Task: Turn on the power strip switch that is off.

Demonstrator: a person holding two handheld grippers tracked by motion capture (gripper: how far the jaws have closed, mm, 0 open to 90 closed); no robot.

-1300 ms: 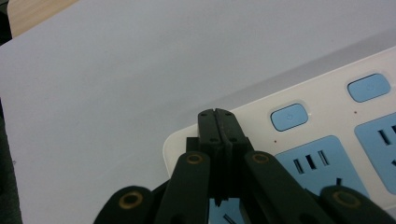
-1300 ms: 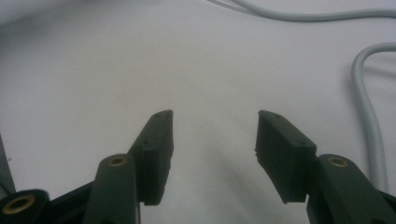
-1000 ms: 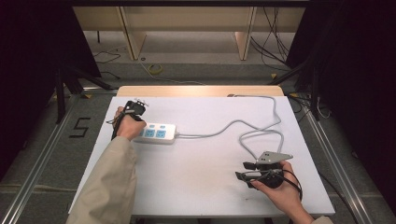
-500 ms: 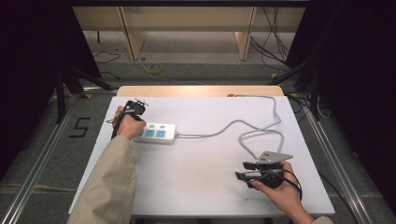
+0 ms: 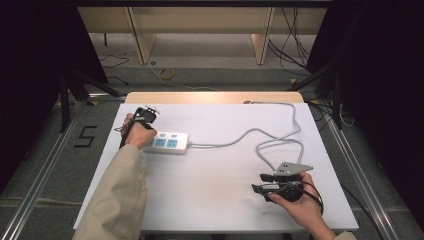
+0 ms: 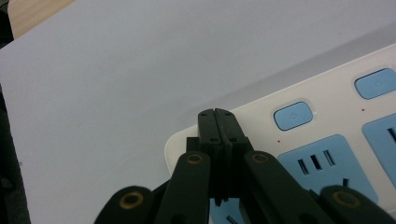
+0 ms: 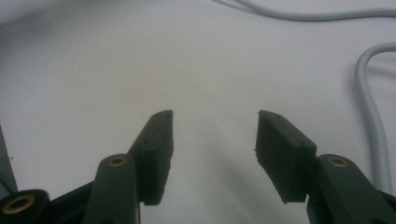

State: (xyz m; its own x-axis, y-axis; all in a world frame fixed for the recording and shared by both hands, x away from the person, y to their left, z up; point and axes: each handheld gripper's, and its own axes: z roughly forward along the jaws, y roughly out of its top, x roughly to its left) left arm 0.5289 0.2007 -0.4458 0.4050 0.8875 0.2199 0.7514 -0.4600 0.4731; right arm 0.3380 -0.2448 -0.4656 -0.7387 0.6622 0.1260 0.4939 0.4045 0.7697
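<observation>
A white power strip [image 5: 167,142] with blue sockets and blue buttons lies on the white table [image 5: 210,200], left of centre. Its grey cable [image 5: 250,132] runs right, loops, and leaves over the far edge. A hand [image 5: 134,134] in a beige sleeve holds my left gripper [image 6: 218,114] at the strip's left end. Its jaws are shut with nothing between them, tips over the rounded corner of the strip [image 6: 327,121]; whether they touch it I cannot tell. My right gripper [image 5: 259,182] rests near the front right, pointing left, open over bare table [image 7: 215,116], with the cable [image 7: 373,121] beside it.
A wooden strip [image 5: 210,97] shows along the table's far edge. The cable loop [image 5: 280,147] lies just behind the right hand. On the floor are a "5" marking [image 5: 85,136], loose cables and shelf legs.
</observation>
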